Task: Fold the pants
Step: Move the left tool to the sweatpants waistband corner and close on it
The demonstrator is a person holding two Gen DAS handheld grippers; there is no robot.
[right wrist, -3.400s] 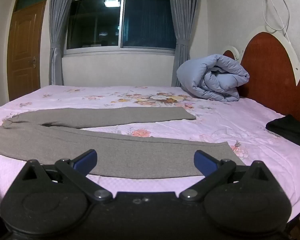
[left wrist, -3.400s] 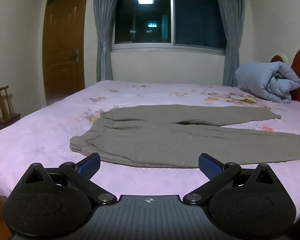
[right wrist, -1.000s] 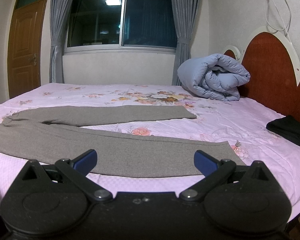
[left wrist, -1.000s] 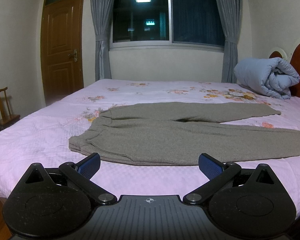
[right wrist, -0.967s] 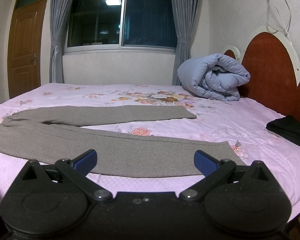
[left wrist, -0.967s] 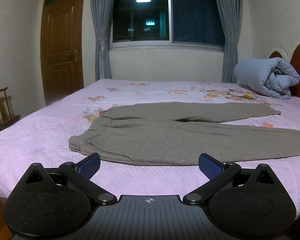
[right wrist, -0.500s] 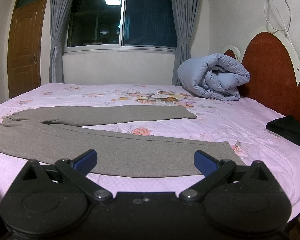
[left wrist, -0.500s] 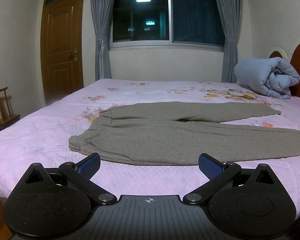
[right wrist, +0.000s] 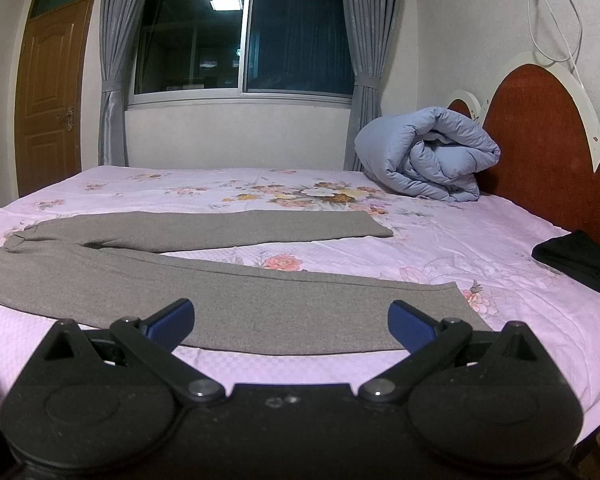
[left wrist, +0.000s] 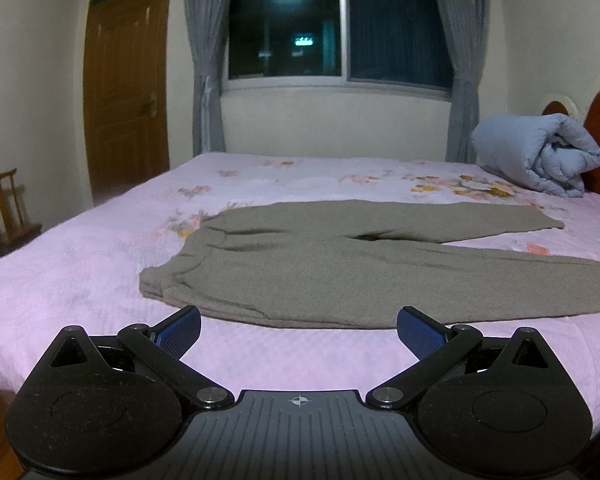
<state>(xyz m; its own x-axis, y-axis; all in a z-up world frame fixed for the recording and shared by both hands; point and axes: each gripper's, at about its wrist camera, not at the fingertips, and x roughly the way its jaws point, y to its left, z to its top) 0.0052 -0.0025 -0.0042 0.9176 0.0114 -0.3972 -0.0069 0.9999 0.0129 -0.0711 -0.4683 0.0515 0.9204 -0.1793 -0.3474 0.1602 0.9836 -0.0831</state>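
Pants (left wrist: 340, 276) lie unfolded on the bed (left wrist: 80, 272); left gripper (left wrist: 298, 330) and right gripper (right wrist: 290, 322) are spread wide, empty; folding not started.

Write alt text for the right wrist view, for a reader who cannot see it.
Grey pants lie flat and unfolded on a pink floral bed, legs spread apart, the near leg's cuff just ahead of the open, empty right gripper. A rolled blue duvet sits by the red headboard, and a dark folded garment lies at the right edge.
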